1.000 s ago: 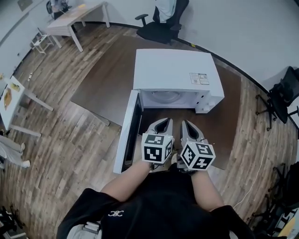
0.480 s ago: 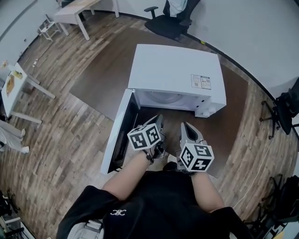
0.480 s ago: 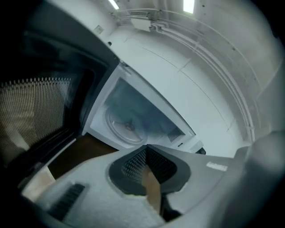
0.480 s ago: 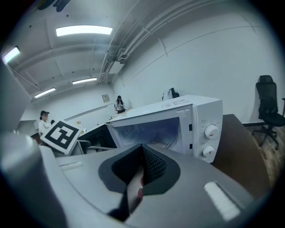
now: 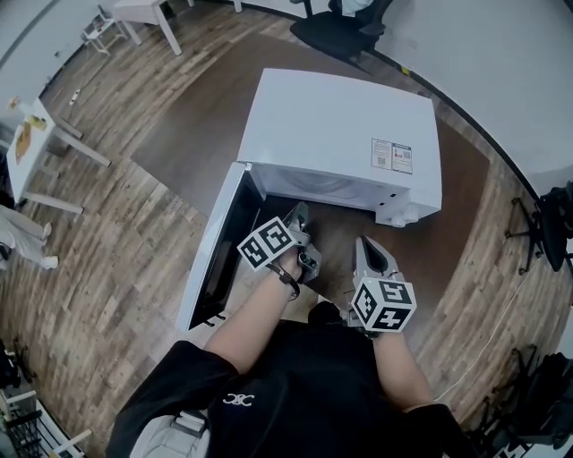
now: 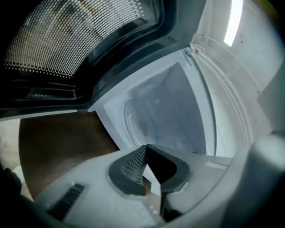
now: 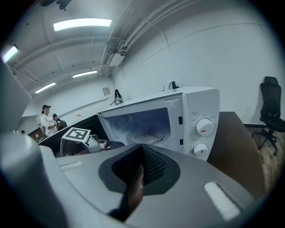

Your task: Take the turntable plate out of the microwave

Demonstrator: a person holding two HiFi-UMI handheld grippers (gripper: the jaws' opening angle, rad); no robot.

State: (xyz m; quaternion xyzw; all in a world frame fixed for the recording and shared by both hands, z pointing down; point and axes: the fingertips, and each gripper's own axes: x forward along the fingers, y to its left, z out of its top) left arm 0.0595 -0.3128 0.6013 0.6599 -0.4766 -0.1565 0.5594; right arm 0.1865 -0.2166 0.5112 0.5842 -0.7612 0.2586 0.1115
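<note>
Wooden plank floor (image 5: 116, 241) surrounds a dark brown bench (image 5: 192, 134), seen steeply from above in the head view. A black office chair (image 5: 345, 27) stands beyond the far edge of the bench.

White microwave (image 5: 340, 134) rests on the bench with its opening toward the person. Its door (image 5: 219, 259) is swung fully open at the left side, with the dark inner face turned toward the grippers.

Left gripper (image 5: 300, 215) is held in front of the open cavity, just beside the inner face of the door and outside the opening. It is rolled to one side, so its marker cube (image 5: 267, 245) sits tilted. In the left gripper view its jaws are closed tip to tip, with nothing between them.

Right gripper (image 5: 363, 243) lies near the left one, a little farther back from the microwave front, below the control panel side. Its marker cube (image 5: 383, 304) faces upward. In the right gripper view its jaws meet at the tips and carry nothing.

Turntable plate (image 7: 148, 133) lies flat on the cavity floor inside the microwave, untouched by either gripper.

Two round control knobs (image 7: 205, 127) are stacked on the panel to the right of the opening. A small printed label (image 5: 392, 155) is on the microwave top near its right edge.
</note>
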